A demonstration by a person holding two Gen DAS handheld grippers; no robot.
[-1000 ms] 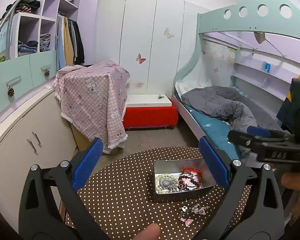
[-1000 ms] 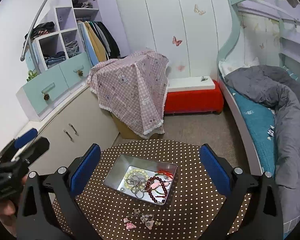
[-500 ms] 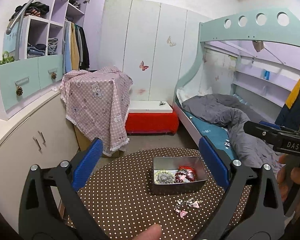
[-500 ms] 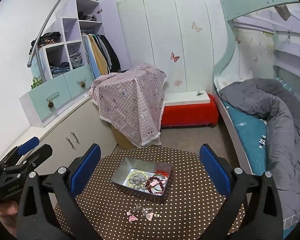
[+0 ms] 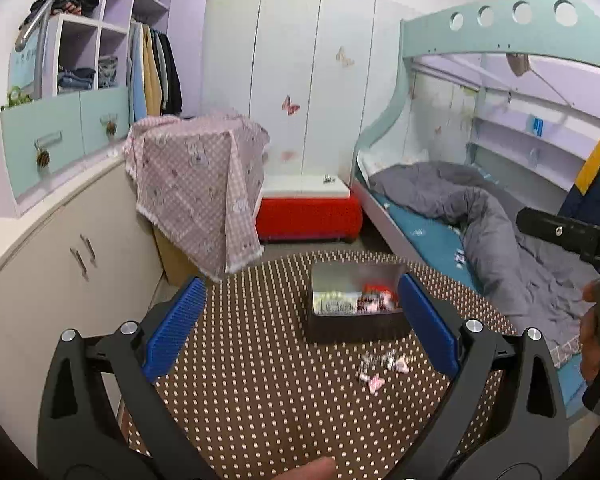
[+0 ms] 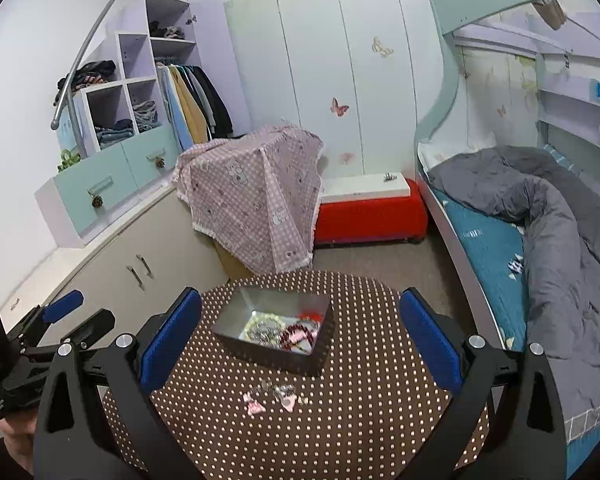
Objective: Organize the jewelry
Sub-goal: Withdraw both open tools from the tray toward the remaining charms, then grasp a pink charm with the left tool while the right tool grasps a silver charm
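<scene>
Jewelry tin and loose pieces on the dotted table; both my grippers are hovering wide open and carrying nothing.

The metal tin (image 6: 274, 334) is sitting toward the far side of the round brown polka-dot table (image 6: 340, 432), holding a pale bead bracelet (image 6: 260, 326), dark red beads (image 6: 296, 334) and something bright red at its far edge. A small cluster of loose pink and silver trinkets (image 6: 276, 396) is lying on the cloth just in front of the tin, apart from it. I am holding my right gripper (image 6: 300, 344) above the near edge, blue pads spread, the tin and trinkets showing between them. My left gripper (image 5: 296, 324) is spread just as wide and gripping nothing. Beyond the table, a pink checked cloth (image 6: 252, 196) is draping a box, with a red bench (image 6: 370, 216) beside it and a bunk bed (image 6: 540, 216) on the right.
</scene>
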